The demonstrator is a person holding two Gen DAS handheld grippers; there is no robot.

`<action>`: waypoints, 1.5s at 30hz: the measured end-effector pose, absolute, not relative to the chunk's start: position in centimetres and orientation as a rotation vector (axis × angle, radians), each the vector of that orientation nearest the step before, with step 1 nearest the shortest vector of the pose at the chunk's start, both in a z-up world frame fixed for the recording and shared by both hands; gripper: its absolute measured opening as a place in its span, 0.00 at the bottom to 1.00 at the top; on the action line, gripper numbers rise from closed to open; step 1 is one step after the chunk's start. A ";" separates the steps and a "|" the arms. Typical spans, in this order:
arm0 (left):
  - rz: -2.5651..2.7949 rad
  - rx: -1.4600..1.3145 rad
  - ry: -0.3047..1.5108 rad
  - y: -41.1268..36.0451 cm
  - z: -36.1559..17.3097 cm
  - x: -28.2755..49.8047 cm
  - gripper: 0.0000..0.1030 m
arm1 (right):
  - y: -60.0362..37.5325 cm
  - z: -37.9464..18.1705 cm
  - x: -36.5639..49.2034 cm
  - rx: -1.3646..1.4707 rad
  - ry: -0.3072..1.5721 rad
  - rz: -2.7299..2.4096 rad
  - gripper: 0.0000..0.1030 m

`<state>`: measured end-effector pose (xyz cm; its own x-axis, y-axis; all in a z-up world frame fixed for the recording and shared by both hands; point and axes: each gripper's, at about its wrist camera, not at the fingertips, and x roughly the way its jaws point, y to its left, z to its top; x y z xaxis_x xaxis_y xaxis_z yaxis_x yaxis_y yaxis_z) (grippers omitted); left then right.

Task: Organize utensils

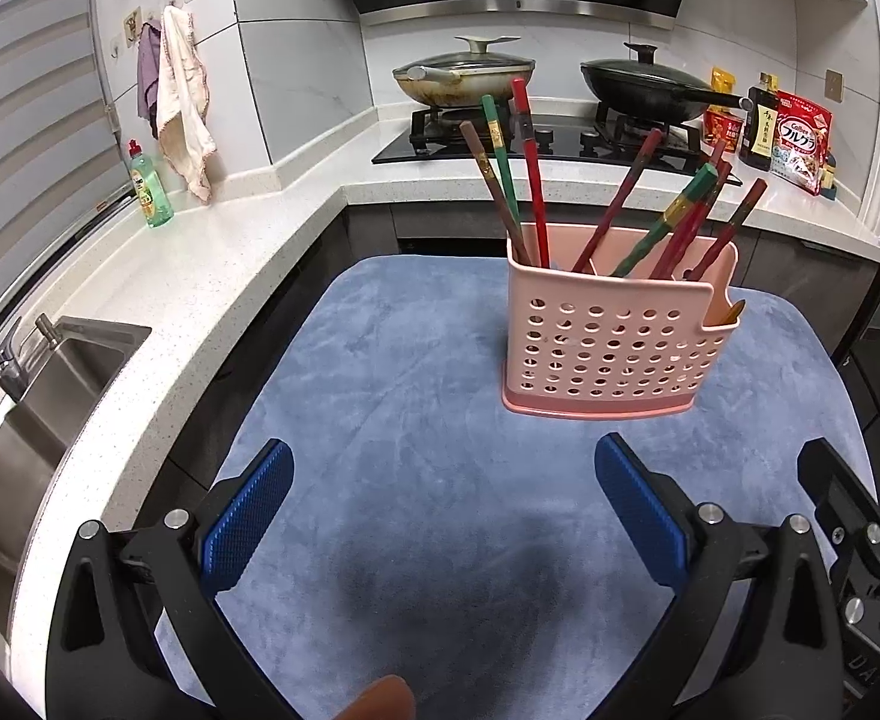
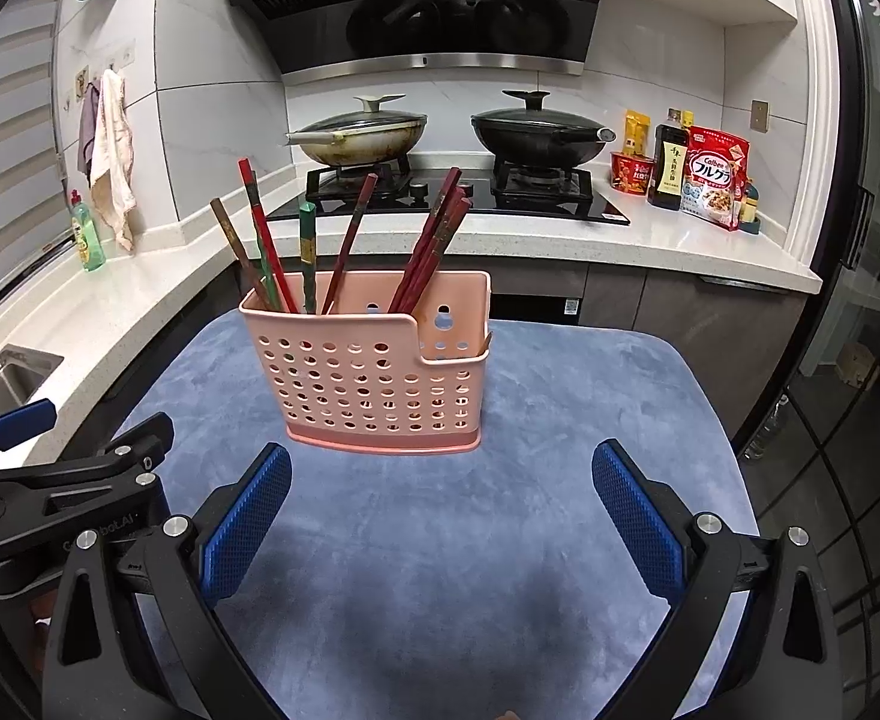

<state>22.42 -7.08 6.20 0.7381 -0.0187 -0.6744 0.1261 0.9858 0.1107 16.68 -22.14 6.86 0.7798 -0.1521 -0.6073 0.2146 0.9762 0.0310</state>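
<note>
Blue plush cloth [image 2: 499, 540] covers the surface nearest both cameras. Left claw [image 1: 442, 516] hangs spread wide above it, gripping nothing; right claw [image 2: 440, 516] likewise wide and empty. Left view alone shows the sink [image 1: 50, 396] in full; right view alone shows the left tool's black frame [image 2: 80, 468] at its edge. Further on, clear of both claws, a pink perforated holder [image 2: 374, 372] stands upright on the cloth, red, green and brown chopsticks [image 2: 428, 252] leaning inside at mixed angles. Beyond, two lidded pans [image 2: 368, 132] sit on the hob.
</note>
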 end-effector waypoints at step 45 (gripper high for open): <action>-0.058 0.134 0.771 -6.9 5.0 23.7 0.93 | -21.9 5.3 17.5 0.108 0.684 -0.187 0.94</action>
<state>23.66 -6.91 4.96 0.7160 -0.0027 -0.6981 0.1011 0.9899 0.0998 17.52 -21.89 5.32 0.7591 -0.1356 -0.6367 0.2064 0.9777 0.0379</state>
